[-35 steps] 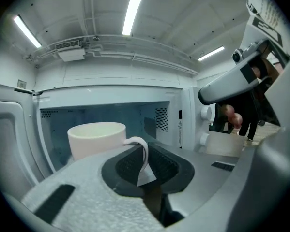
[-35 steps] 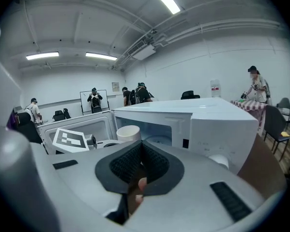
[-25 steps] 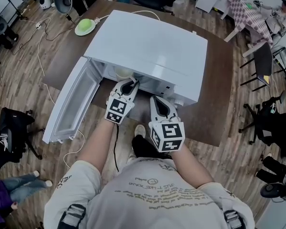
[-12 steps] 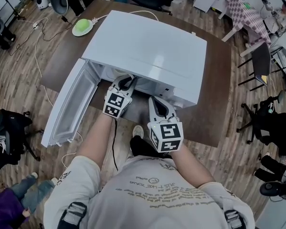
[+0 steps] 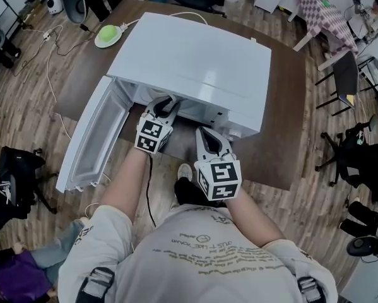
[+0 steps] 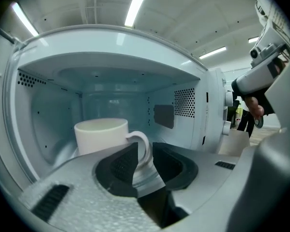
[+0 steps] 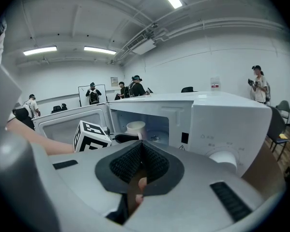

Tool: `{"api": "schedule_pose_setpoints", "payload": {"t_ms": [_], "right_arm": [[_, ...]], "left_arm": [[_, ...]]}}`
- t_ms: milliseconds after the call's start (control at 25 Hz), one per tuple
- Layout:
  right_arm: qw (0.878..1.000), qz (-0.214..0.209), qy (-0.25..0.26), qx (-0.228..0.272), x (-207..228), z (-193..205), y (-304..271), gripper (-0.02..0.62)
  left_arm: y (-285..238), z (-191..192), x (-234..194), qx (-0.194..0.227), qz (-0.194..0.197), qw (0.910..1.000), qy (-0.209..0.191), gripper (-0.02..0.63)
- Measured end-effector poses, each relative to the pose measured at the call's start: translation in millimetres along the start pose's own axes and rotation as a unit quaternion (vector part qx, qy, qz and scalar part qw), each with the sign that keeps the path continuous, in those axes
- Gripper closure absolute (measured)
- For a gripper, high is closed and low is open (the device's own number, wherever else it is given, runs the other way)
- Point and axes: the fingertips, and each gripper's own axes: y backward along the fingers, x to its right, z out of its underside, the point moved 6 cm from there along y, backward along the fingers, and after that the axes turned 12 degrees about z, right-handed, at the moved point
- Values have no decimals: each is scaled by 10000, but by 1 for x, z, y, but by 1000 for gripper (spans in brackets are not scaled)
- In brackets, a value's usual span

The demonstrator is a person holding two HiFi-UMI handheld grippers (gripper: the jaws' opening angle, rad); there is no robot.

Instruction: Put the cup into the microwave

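Sitting spot, cup: white ceramic cup w/ loop handle (image 6: 101,135) stands upright on the cavity floor of the white box-shaped microwave (image 5: 195,62), towards the cavity's left side as seen in the left gripper view. Handle points out at the opening.
L tool: (image 5: 166,105) reaches into the mouth of the microwave, tips just past the front edge. Jaws stand a little apart, w/ a narrow gap between the dark ribbed pads (image 6: 124,164).
Cup vs L tool: cup body sits just beyond the tips and a bit left of the gap. The handle's loop lines up w/ the gap, close to the left pad; can't tell if pad and handle touch. Cup is not lifted.
R tool: (image 5: 209,135) held outside the microwave, in front of its control side, to the right of the L tool. Pads pressed together, nothing clamped.
Cup vs R tool: well apart. In the right gripper view the cup (image 7: 135,127) shows small inside the cavity, beyond the L tool's marker cube.
Door: white hinged door (image 5: 94,137) swung fully open to the left.
Surface: dark brown wooden surface (image 5: 283,106) carries the microwave. A lime-green domed thing (image 5: 106,36) lies near its far left corner, clear of both tools.
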Motion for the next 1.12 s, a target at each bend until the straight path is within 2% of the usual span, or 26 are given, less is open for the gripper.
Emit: {"api": "schedule_pose_setpoints", "payload": {"t_ms": [200,400,520,760,960,1120], "right_arm": [[10000,-52,25,39,-4,-2,3,583],[9999,-109,26,90,-11,-4,5,583],[9998,-159,21,147,-19,-7,8,583],[9993,-265,6,280,-35,-11,22,583],[9988,-329,-11,369,-48,-12,33,583],[9979,-399,-21,512,-57,-18,42,583]], "left_arm": [[11,5,1,-17,-217,9996,169,502],[25,6,9,-117,-270,9995,92,503],[36,8,16,-200,-304,9993,41,590],[65,-3,42,-190,-330,9993,26,594],[96,-11,61,-175,-482,9975,494,594],[125,-29,77,-45,-708,9951,691,594]]}}
